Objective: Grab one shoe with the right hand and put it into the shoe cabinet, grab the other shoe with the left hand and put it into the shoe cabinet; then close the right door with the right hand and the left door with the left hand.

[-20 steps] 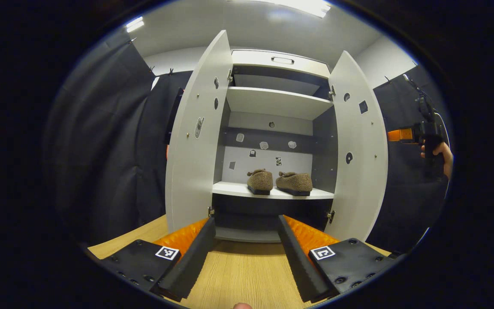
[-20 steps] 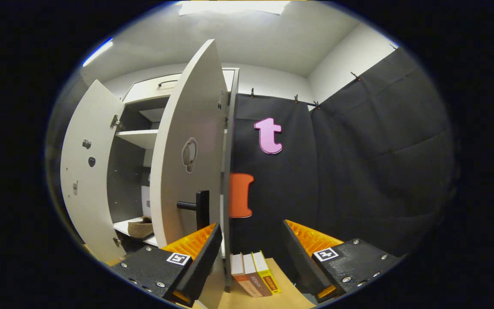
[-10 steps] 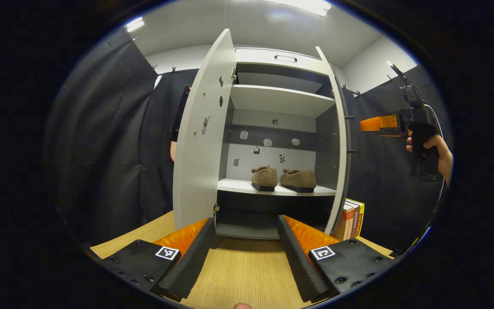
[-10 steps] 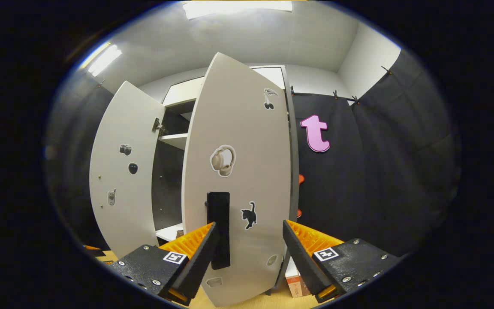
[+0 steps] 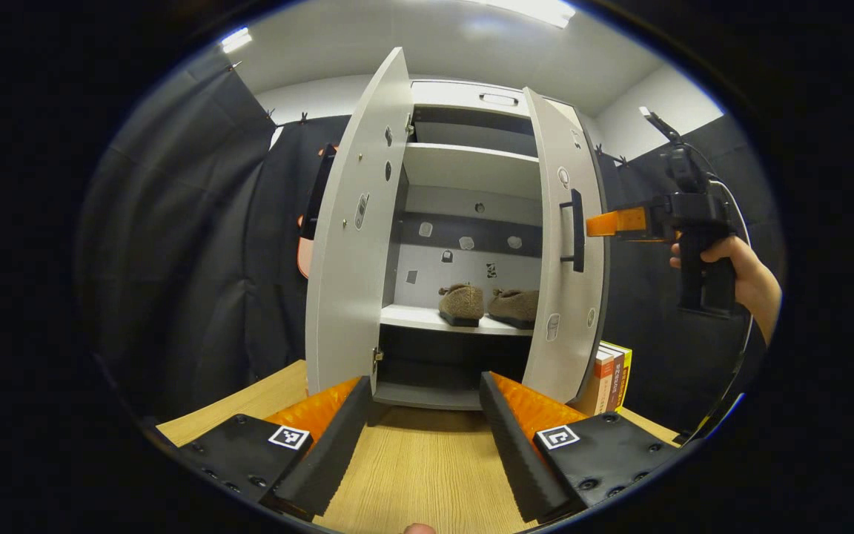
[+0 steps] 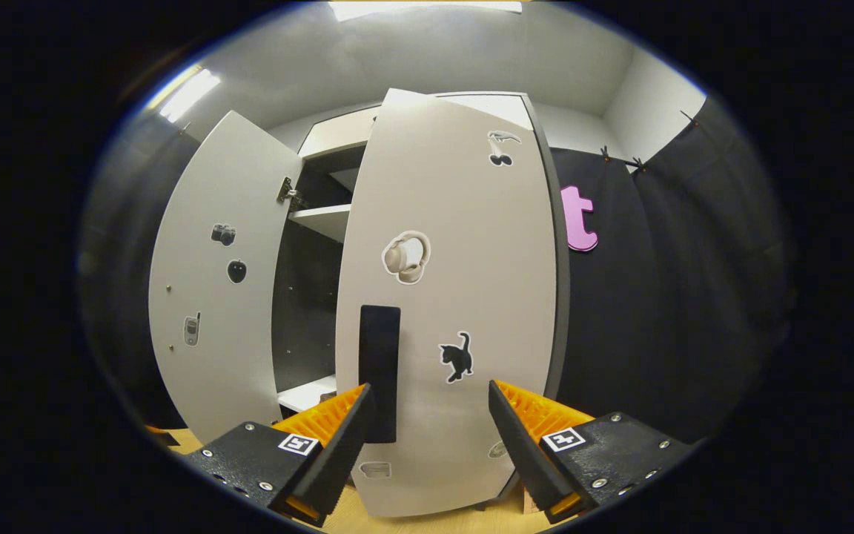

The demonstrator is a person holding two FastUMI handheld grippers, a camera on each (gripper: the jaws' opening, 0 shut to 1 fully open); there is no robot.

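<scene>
Left gripper [image 5: 423,445]: fingers spread, holding nothing, low over the wooden bench [image 5: 419,475].
Right gripper [image 6: 427,434]: fingers spread, nothing pinched, close before the right door [image 6: 457,297], its black handle [image 6: 380,371] beside the left finger.
Right door: partly swung in.
Left door [image 5: 353,230]: wide open.
Shoes [image 5: 486,304]: side by side on a shelf inside the shoe cabinet [image 5: 471,170].
Books [image 5: 611,374]: right of the cabinet.

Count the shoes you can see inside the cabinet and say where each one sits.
2. Both stand side by side on the lower white shelf: the left shoe in full view, the right shoe partly hidden behind the right door. More could be hidden.
</scene>
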